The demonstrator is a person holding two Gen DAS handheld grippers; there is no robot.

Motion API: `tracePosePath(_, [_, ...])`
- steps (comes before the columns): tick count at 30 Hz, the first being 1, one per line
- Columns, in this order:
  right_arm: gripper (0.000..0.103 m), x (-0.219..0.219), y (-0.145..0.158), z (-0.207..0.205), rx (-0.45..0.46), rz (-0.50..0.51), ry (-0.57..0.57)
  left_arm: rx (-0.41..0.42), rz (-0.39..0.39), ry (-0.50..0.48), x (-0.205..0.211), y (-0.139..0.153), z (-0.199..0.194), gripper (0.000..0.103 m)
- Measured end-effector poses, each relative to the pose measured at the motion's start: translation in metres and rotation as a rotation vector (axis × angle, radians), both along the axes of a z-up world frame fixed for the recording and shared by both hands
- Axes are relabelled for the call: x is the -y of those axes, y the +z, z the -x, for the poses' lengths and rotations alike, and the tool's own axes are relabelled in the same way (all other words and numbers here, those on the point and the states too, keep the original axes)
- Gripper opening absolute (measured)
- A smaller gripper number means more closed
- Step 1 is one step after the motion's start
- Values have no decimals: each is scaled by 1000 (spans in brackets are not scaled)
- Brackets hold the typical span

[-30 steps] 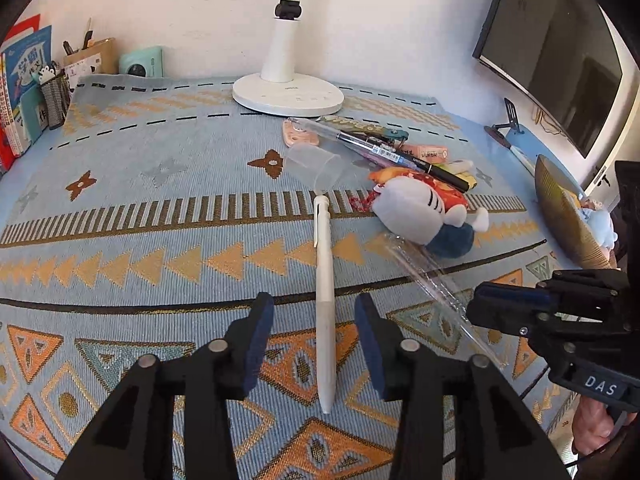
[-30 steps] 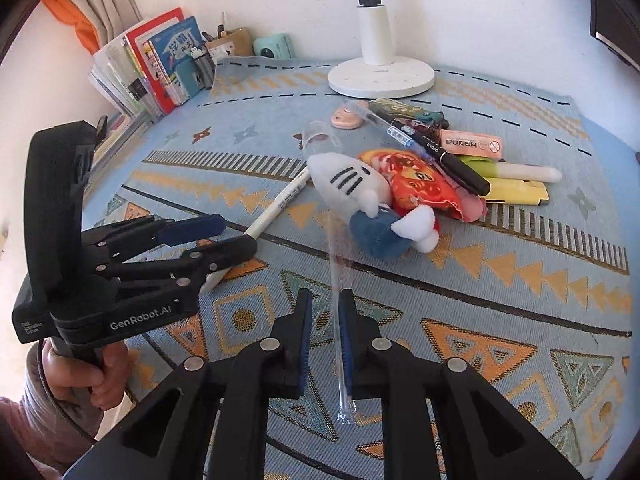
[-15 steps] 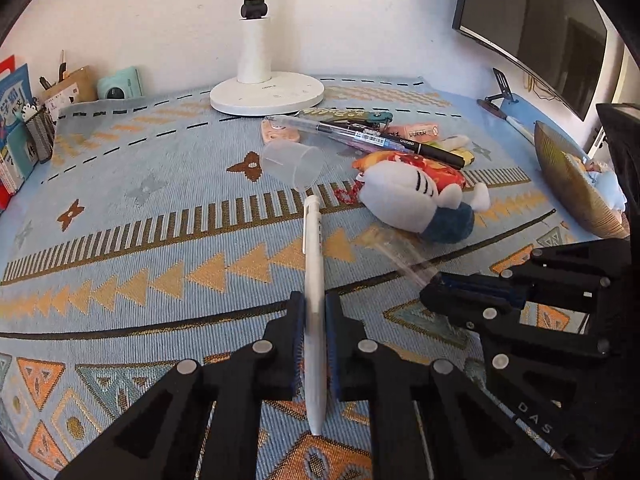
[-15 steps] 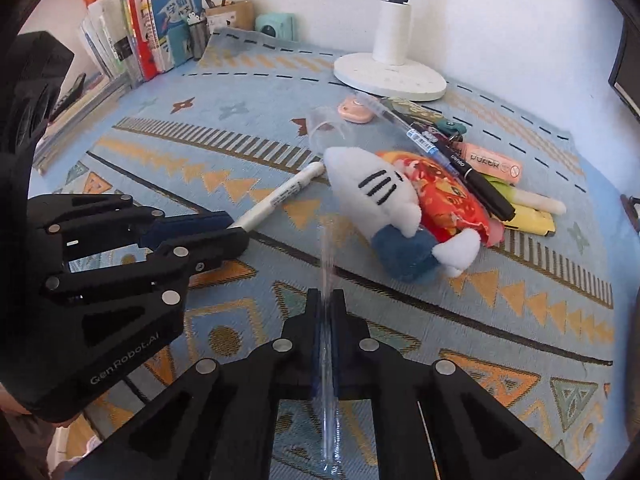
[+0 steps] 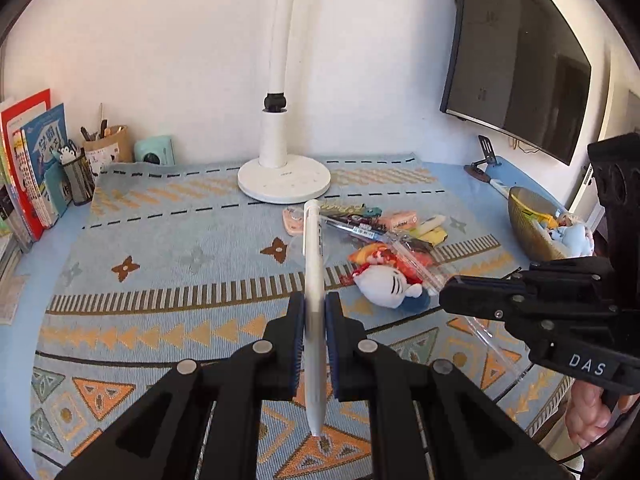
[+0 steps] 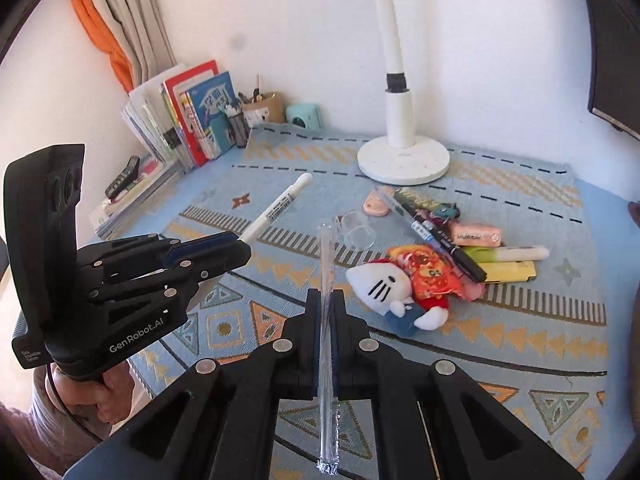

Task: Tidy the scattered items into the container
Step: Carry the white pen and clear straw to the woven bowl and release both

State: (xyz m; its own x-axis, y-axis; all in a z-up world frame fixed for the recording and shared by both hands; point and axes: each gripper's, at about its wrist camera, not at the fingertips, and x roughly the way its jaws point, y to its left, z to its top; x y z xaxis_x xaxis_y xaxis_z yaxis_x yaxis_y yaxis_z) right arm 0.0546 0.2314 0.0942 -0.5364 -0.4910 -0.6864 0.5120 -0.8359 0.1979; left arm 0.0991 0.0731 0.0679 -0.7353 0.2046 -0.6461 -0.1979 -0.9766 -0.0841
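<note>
— White wall behind, and under us a desk (image 5: 168,240) spread with a blue patterned cloth (image 6: 500,344). What do we have in the left tongs (image 5: 314,320)?

— We have them clamped on the white pen (image 5: 313,264), lifted clear of the cloth, its clip end pointing toward the lamp base (image 5: 284,182) at the back edge.

— And our right tongs (image 6: 327,312)?

— Closed tight on the clear plastic sleeve (image 6: 326,280), which sticks out past the pads at both ends and hangs above the cloth.

— Where is the container?

— We see a woven basket (image 5: 524,216) by the right edge of the desk, tilted, with soft things already in it.

— What lies loose?

— Near the middle toward the back edge we see a pile: the white plush toy (image 6: 388,292) leaning on an orange snack packet (image 6: 428,272), a black pen (image 6: 448,246), a pink eraser (image 6: 476,236), a yellow highlighter (image 6: 508,270), and a clear cup (image 6: 356,228) on its side just beside them.

— And the left back corner?

— Books (image 6: 200,120) stand there with a mesh pen holder (image 5: 78,178) near them.
</note>
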Motion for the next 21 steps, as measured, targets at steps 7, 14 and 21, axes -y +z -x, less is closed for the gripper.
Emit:
tracePosePath(7, [5,-63,32,-8,-87,39,-138,-70,-24,-83,-47,35,16,8])
tracePosePath(14, [5,-152,62,-16,-178,67,-328,-105,-88,-190,-115,63,44,8])
tracePosePath(21, [5,-248,73,-28,-214,87,-570,-146,-51,-383,-216,81,59,8])
